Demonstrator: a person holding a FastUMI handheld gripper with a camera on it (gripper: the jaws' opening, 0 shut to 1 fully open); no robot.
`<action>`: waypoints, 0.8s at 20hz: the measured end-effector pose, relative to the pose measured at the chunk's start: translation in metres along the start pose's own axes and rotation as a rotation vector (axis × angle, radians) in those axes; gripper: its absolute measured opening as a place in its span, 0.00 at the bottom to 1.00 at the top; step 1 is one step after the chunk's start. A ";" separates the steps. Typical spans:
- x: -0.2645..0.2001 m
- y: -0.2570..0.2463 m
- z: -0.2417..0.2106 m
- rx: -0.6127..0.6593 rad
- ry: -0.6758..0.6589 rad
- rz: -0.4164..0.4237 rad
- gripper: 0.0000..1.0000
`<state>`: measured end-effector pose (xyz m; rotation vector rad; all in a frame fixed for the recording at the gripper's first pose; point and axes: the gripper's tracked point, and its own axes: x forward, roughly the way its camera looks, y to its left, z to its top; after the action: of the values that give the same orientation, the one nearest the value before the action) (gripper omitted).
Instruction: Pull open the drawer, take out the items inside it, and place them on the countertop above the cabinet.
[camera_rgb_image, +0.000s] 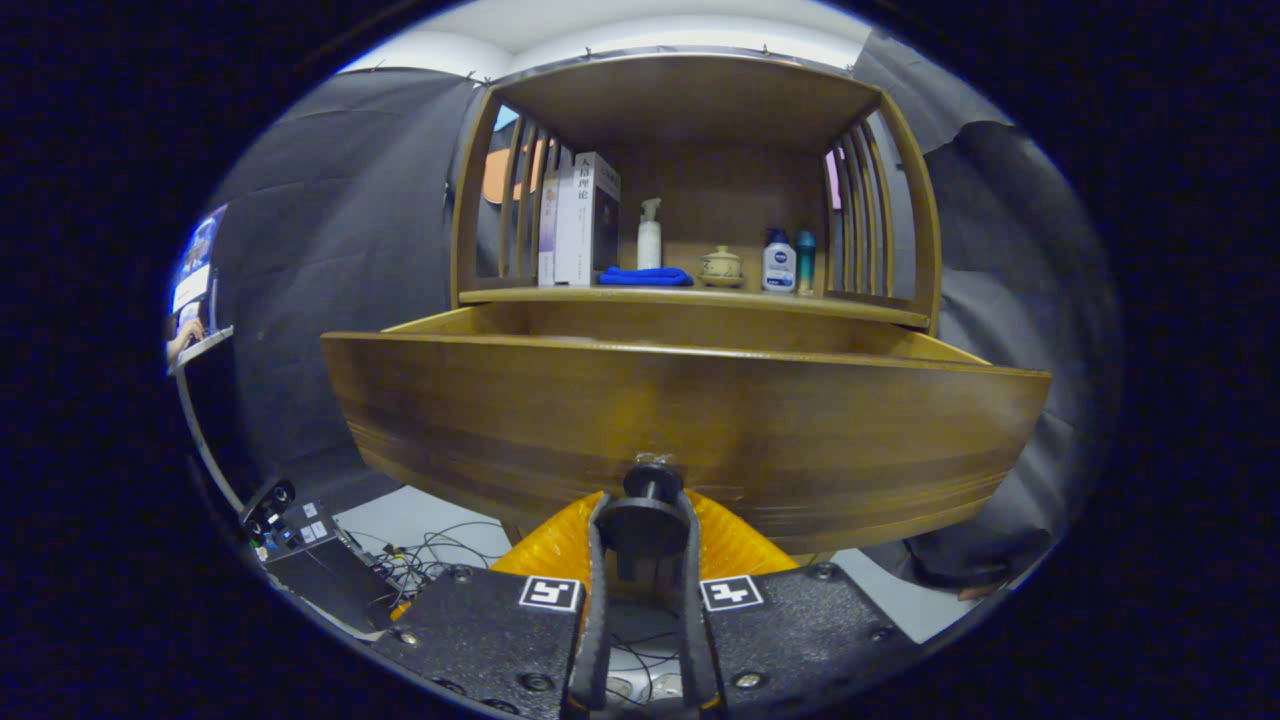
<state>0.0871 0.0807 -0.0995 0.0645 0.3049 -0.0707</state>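
The wooden drawer (690, 420) stands pulled out from the cabinet, its front panel wide just ahead of me. Its round dark knob (652, 483) sits at the panel's lower middle. My gripper (645, 520) is shut on the knob's disc, one finger on each side. What lies inside the drawer is hidden behind the front panel. The countertop (700, 297) runs above the drawer, under an open wooden shelf frame.
On the countertop stand books (580, 220), a folded blue cloth (645, 276), a white spray bottle (650, 235), a small ceramic pot (720, 266) and two bottles (788, 262). Cables and a device (320, 550) lie on the floor to the lower left.
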 end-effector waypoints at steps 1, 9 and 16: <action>-0.001 0.000 -0.002 0.000 -0.001 -0.001 0.31; -0.010 -0.002 0.005 -0.103 -0.037 -0.015 0.73; -0.061 -0.012 0.118 -0.111 -0.353 -0.082 0.97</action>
<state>0.0632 0.0640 0.0305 -0.0706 -0.0423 -0.1439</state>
